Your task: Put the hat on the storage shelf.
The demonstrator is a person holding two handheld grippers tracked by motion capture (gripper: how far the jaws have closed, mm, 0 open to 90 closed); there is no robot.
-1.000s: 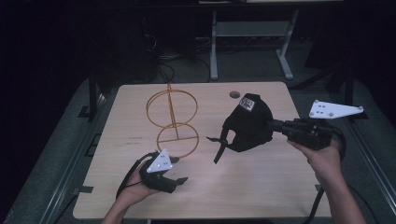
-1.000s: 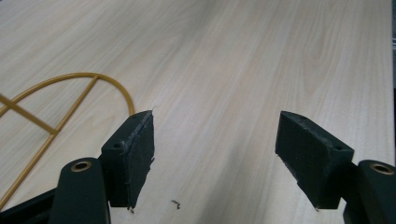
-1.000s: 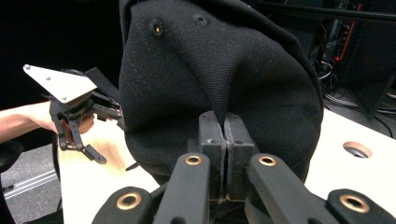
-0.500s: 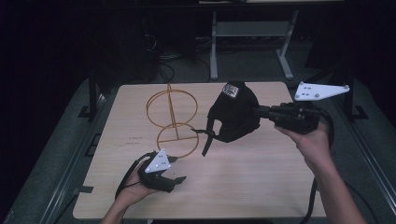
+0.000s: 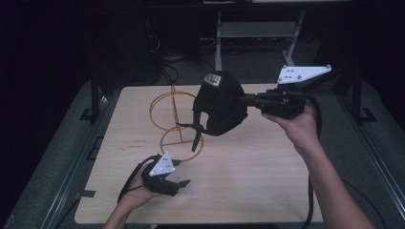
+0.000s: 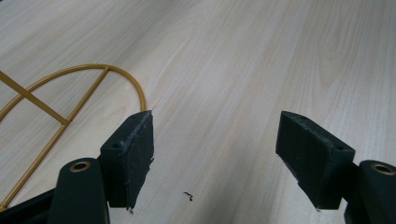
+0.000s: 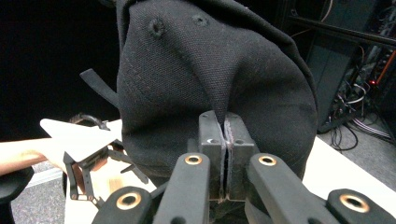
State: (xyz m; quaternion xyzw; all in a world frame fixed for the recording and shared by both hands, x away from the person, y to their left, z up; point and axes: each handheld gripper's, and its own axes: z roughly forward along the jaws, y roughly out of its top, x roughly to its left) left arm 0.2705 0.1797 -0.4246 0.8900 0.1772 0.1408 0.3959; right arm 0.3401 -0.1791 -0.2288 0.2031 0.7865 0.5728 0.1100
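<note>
While the black cap (image 5: 220, 102) hangs in the air at the centre of the high view, just right of the gold wire stand (image 5: 174, 117), the step in hand looks like carrying it over to be hung there; the next move would call for lifting the crown above the stand's upper ring and lowering it on squarely, without knocking the light frame over. The cap is dark woven cloth with stitched eyelets and a top button, a small pale label near its crown, and a loose strap (image 5: 196, 136) dangling from its lower edge across the stand's lower hoop. In the right gripper view a fold of its fabric (image 7: 224, 116) is pinched tight between the closed jaws of the right gripper (image 5: 248, 101), which reaches in level from the right of the high view. The left gripper (image 5: 179, 183) rests low at the lower left of the table (image 5: 267, 181), its jaws spread wide with nothing between them, the stand's base hoop (image 6: 70, 93) lying just beyond its left pad (image 6: 133, 154).
</note>
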